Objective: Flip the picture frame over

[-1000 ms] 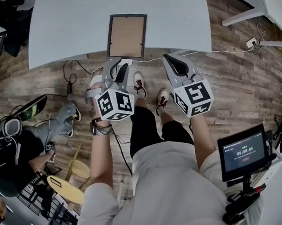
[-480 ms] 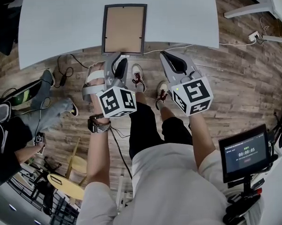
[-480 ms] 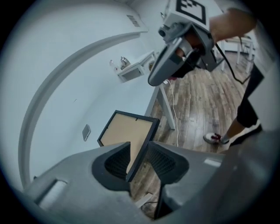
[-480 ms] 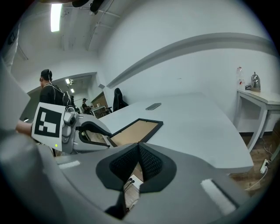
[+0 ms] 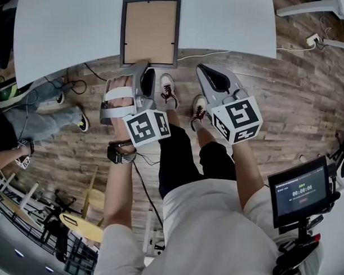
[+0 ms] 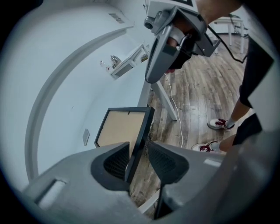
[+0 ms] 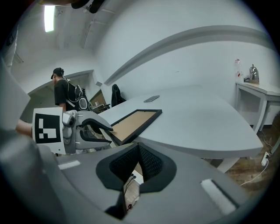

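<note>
Picture frame (image 5: 150, 30) lies flat, brown backing up, black rim all round, on the white worktop (image 5: 230, 19) at its near edge, straight ahead of the person. In the left gripper view the near rim seems to project slightly past the worktop edge. Left gripper (image 5: 142, 70) is at that near rim: its jaws are apart, having just been opening, and the rim runs between them. Whether either pad touches the rim cannot be told. Right gripper (image 5: 206, 71) hangs beside the left one, off the worktop and over the wooden floor (image 5: 294, 101), jaws together with nothing between them. The person's two shoes (image 5: 169, 97) show on the floor between the grippers. A small flat grey object (image 7: 152, 99) lies farther back on the worktop. A screen on a stand (image 5: 299, 190) is at the person's right.
</note>
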`<state>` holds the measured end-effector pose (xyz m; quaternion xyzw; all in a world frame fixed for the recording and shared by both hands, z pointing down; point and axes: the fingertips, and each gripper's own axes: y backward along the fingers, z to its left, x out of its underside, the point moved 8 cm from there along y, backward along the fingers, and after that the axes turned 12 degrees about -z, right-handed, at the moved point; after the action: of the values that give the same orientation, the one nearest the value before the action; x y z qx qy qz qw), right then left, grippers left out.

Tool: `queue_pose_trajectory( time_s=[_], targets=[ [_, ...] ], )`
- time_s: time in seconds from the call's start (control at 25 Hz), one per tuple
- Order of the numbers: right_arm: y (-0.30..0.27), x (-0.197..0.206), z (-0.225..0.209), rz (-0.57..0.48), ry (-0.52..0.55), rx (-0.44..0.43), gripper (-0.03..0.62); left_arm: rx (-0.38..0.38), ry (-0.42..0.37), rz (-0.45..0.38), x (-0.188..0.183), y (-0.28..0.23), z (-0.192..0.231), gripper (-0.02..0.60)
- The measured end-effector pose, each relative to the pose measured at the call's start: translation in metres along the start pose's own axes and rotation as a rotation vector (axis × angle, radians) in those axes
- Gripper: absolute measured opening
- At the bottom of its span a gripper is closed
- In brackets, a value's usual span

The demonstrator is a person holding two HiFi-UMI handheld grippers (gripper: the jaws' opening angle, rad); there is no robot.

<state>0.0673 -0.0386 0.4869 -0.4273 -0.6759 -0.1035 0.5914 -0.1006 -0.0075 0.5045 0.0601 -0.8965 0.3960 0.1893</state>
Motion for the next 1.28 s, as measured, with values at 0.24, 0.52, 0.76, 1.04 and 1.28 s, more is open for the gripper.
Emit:
queue_pose_trajectory(
  time_s=[0.24, 0.52, 0.76, 1.04, 1.28],
  targets=[
    [0.004, -0.005, -0.006, -0.012, -0.005, 0.011, 0.002, -0.083, -0.117, -0.031, -0.014, 0.012, 0.002, 0.135],
    [-0.036, 0.038, -0.016, 0.002, -0.002, 0.019, 0.002, -0.131, -0.129, -0.061, 0.017, -0.027, -0.025, 0.135],
    [-0.035, 0.039, -0.012, 0.01, -0.013, 0.01, 0.002, -0.175, -0.153, -0.058, 0.013, -0.027, -0.021, 0.135],
    [-0.034, 0.045, -0.012, 0.025, -0.024, 0.024, 0.002, -0.214, -0.16, -0.053, 0.01, -0.027, -0.017, 0.123],
    [-0.035, 0.043, -0.012, 0.019, -0.019, 0.022, 0.002, -0.188, -0.175, -0.036, 0.014, -0.028, -0.021, 0.115]
  ],
)
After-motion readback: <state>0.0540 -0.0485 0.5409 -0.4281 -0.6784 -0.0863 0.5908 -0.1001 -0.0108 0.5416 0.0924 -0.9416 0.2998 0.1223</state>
